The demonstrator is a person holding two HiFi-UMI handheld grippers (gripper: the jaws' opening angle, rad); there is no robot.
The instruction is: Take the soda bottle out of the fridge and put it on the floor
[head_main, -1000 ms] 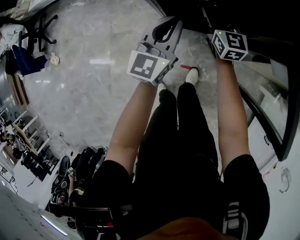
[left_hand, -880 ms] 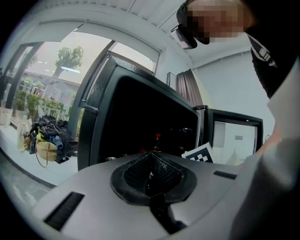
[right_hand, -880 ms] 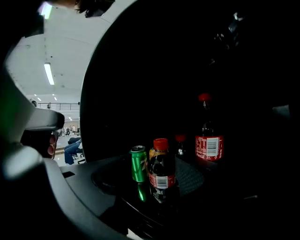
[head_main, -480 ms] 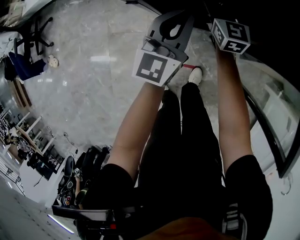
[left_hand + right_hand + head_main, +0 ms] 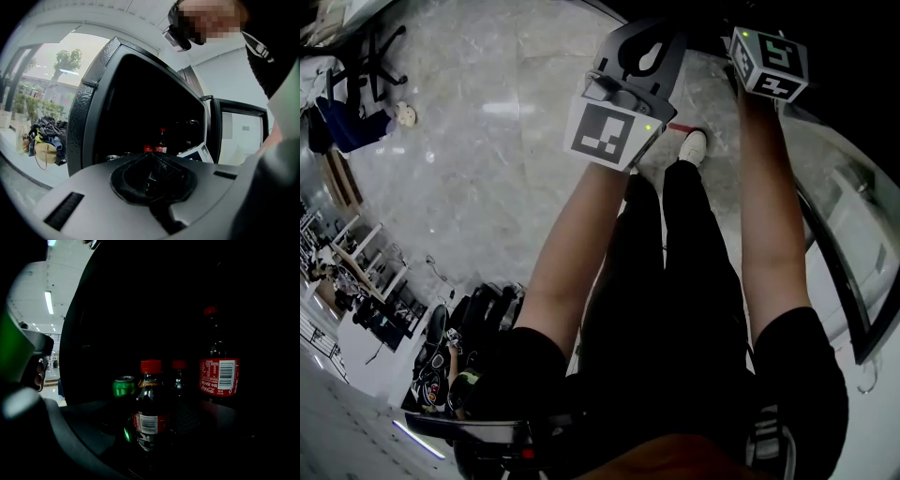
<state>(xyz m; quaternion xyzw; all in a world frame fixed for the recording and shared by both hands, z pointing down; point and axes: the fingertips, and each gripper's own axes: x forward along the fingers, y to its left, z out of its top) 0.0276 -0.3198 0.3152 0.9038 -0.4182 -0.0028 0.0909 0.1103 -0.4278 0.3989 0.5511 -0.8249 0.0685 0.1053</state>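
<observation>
In the right gripper view a small dark soda bottle (image 5: 149,404) with a red cap stands on the dark fridge shelf, between the wide jaws of my right gripper (image 5: 150,439). Those jaws have just been opening, and the pads do not press on the bottle. Behind it are a green can (image 5: 123,386), another small bottle (image 5: 179,376) and a tall cola bottle (image 5: 218,363). In the head view only the right gripper's marker cube (image 5: 772,64) shows, at the fridge's dark mouth. My left gripper (image 5: 151,154) is shut and empty, facing the open fridge (image 5: 140,108) from outside.
The fridge door (image 5: 839,253) hangs open on the right of the head view. Below me are the marble floor (image 5: 478,187), the person's legs and a white shoe (image 5: 692,147). Chairs and clutter (image 5: 356,112) lie far left; bags (image 5: 44,140) sit by the window.
Both grippers have edged forward toward the fridge opening. The right marker cube now sits higher in the head view.
</observation>
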